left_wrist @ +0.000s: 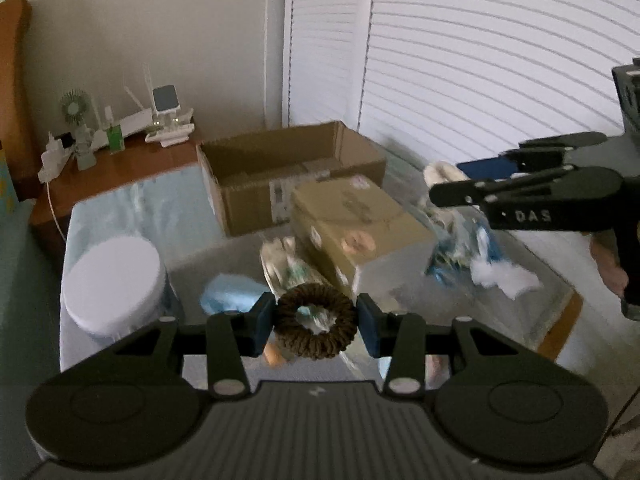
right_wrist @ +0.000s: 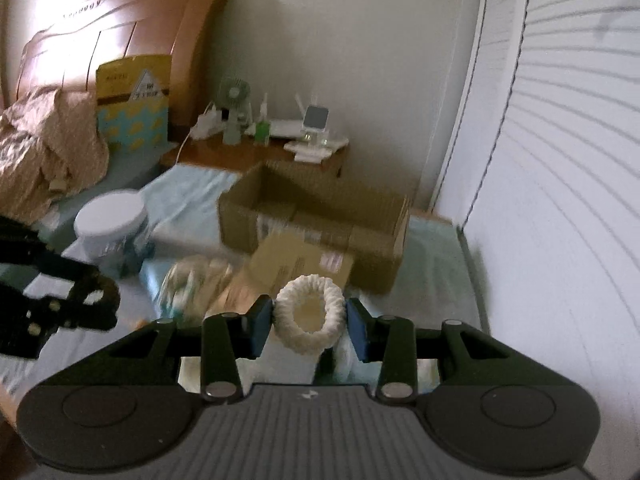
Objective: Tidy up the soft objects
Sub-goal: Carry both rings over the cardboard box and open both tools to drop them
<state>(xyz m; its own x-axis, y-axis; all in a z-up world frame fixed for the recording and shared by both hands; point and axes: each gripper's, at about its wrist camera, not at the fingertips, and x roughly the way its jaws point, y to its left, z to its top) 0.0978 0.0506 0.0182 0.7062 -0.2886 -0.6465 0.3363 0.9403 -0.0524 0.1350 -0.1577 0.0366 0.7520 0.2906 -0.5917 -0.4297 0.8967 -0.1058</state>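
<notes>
Left gripper [left_wrist: 316, 322]: my jaws are clenched on a brown scrunchie [left_wrist: 316, 322], pads pressing its left and right sides, the ring facing the camera with its hole open.
Right gripper [right_wrist: 309, 320]: my jaws grasp a white scrunchie [right_wrist: 310, 314] the same way, one pad on each side, ring upright between them.
Where the scrunchies are: both are held up in the air above the bed [right_wrist: 436, 276], touching nothing but my pads.
Open box [left_wrist: 280, 168]: a big cardboard carton with its top open stands ahead of both grippers, past a smaller closed box [left_wrist: 356, 224] that lies tilted in front of it.
Key relation: the open box lies straight forward and a little right of my left jaws, and forward and slightly up-frame of my right jaws; its long axis runs across my line of approach. I judge the right hand a little nearer it, since the box fills more of the right wrist view.
Clutter: a pile of other soft things [left_wrist: 476, 252] lies on the bed to the right of the closed box; a white tub [left_wrist: 116, 284] stands to the left.
Step in hand: I judge I am carrying both scrunchies toward the open box.
Risk: the closed box sits between my jaws and the opening, so I must pass over it before letting go.
</notes>
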